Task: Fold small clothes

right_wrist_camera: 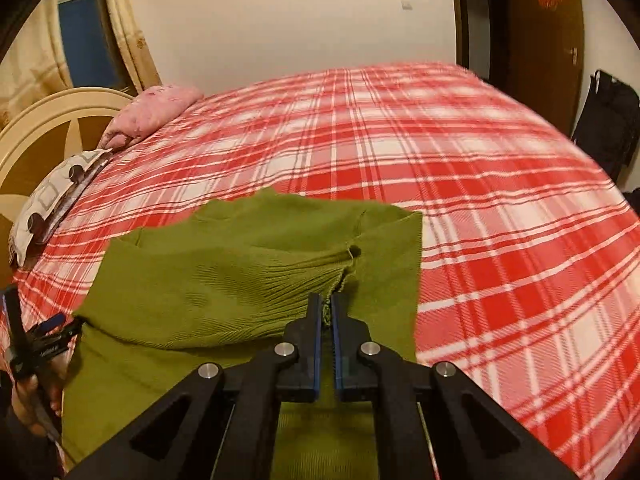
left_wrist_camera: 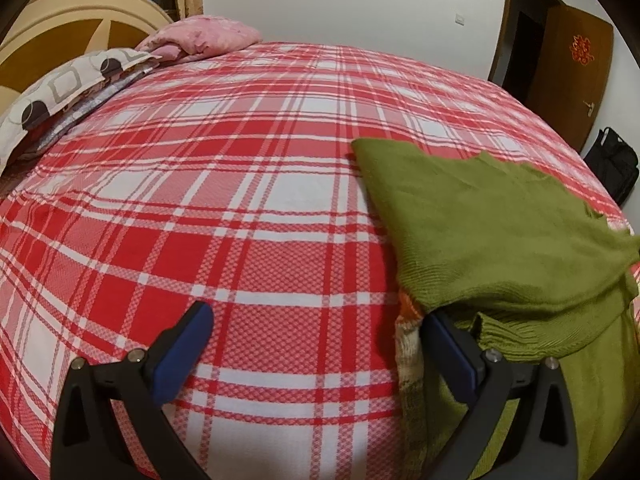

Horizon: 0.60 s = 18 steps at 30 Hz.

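A small olive-green knit sweater [right_wrist_camera: 248, 276] lies on the red-and-white plaid bed, partly folded over itself. My right gripper [right_wrist_camera: 327, 308] is shut on the sweater's ribbed hem and holds that edge lifted over the lower layer. In the left wrist view the sweater [left_wrist_camera: 492, 236] lies at the right. My left gripper [left_wrist_camera: 316, 316] is open and empty over bare bedspread; its right finger [left_wrist_camera: 444, 332] sits at the sweater's left edge, under the raised fold. The left gripper also shows at the left edge of the right wrist view [right_wrist_camera: 52, 336].
The plaid bedspread [left_wrist_camera: 240, 200] covers the whole bed. A pink pillow [left_wrist_camera: 204, 36] and a patterned pillow [left_wrist_camera: 60, 92] lie at the headboard, far left. A brown door [left_wrist_camera: 576, 76] and a black bag [left_wrist_camera: 612, 164] stand beyond the bed's right side.
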Available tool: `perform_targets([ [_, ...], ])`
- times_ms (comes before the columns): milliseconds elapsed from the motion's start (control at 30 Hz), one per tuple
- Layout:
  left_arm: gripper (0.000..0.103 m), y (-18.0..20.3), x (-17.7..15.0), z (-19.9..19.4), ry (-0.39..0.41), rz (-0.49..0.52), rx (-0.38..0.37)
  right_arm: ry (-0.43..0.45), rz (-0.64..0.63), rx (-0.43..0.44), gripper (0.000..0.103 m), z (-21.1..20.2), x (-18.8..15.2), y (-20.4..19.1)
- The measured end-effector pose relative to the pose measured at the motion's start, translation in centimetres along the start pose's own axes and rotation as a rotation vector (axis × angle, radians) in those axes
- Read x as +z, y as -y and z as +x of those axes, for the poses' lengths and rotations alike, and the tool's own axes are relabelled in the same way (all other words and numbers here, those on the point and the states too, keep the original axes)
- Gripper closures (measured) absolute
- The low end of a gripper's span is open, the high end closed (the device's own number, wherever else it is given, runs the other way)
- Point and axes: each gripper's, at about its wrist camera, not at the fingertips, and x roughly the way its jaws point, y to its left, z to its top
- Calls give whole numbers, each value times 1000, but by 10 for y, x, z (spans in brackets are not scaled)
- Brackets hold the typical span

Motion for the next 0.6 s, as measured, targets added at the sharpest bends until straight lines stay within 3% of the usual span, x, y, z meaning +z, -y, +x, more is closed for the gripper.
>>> perform_targets([
  [167,0,3,-1,2,-18,19,11,-82,-8,-53,99,31,-16,10],
  [233,0,4,-2,-1,-15,27,14,-64,-6,-97,93,35,-19,14],
  [300,0,3,-5,-5,-10,23,15,-49,-11,-148,69,29,-20,15],
  [333,0,1,-6,-6,-9,16,20,-51,-3,-156,42,25,-20,16],
  [367,0,-1,-7,-9,-9,5,21,-45,3,-164,30,20,-20,16],
  [500,0,-8,-10,-22,4,-13,65,25,-27,-178,30,-3,-12,3],
  [600,0,-9,-9,-33,31,1,83,76,-77,-129,30,-8,0,-23],
])
